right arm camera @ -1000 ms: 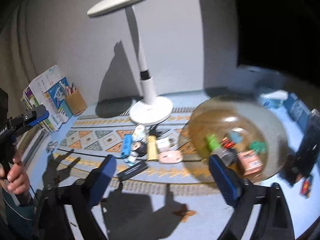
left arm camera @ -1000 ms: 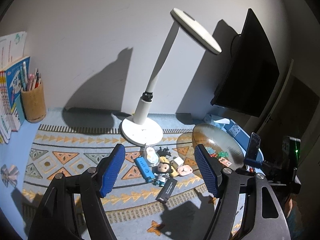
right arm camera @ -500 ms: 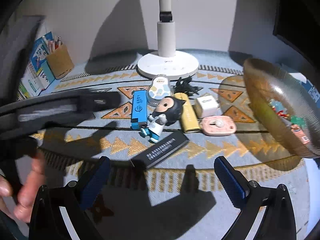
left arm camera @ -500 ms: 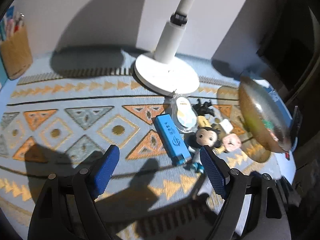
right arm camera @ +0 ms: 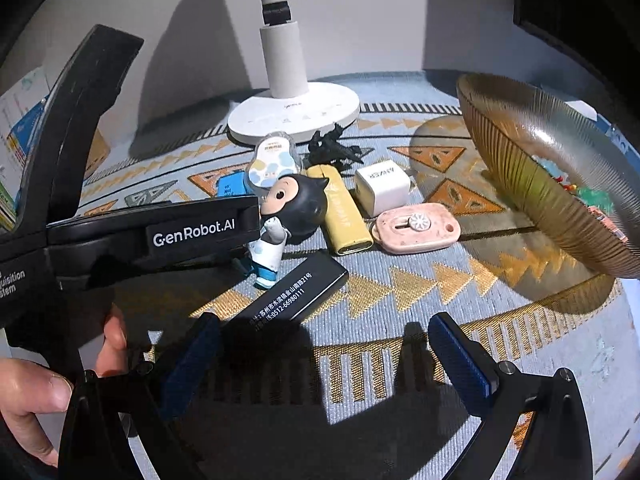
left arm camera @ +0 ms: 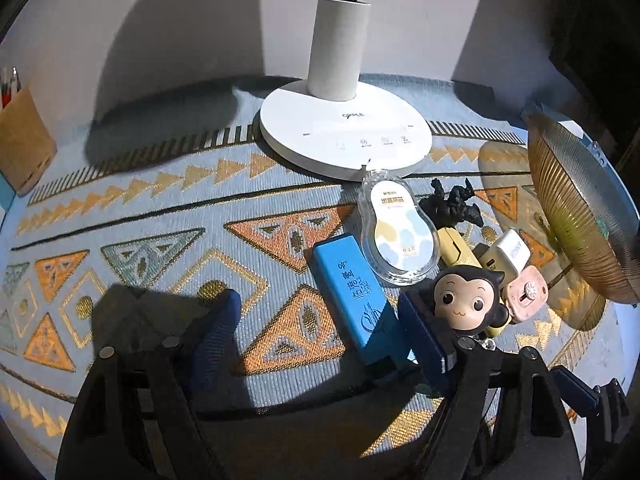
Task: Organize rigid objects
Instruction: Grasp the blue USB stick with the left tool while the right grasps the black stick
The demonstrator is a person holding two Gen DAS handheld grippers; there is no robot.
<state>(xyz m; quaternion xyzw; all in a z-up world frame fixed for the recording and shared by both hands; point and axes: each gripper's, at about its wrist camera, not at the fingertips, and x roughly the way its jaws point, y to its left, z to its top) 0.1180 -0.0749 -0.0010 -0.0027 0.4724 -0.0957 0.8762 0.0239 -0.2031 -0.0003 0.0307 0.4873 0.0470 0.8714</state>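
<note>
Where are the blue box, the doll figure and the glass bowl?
blue box (left arm camera: pixel 352 294), left wrist view, middle of its printed top face.
doll figure (right arm camera: pixel 296 204), right wrist view, side of its dark head.
glass bowl (right arm camera: pixel 520 168), right wrist view, ribbed outer wall.

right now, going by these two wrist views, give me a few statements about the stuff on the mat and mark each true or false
1. The blue box lies flat on the patterned mat. True.
2. The glass bowl is empty. False: small colourful items lie inside it.
3. The right gripper is shut on the black box. False: it is open, with nothing between its pads.
4. The pink cutter lies beside the yellow case. True.
5. The doll stands on the lamp base. False: it lies on the mat among the small items.
</note>
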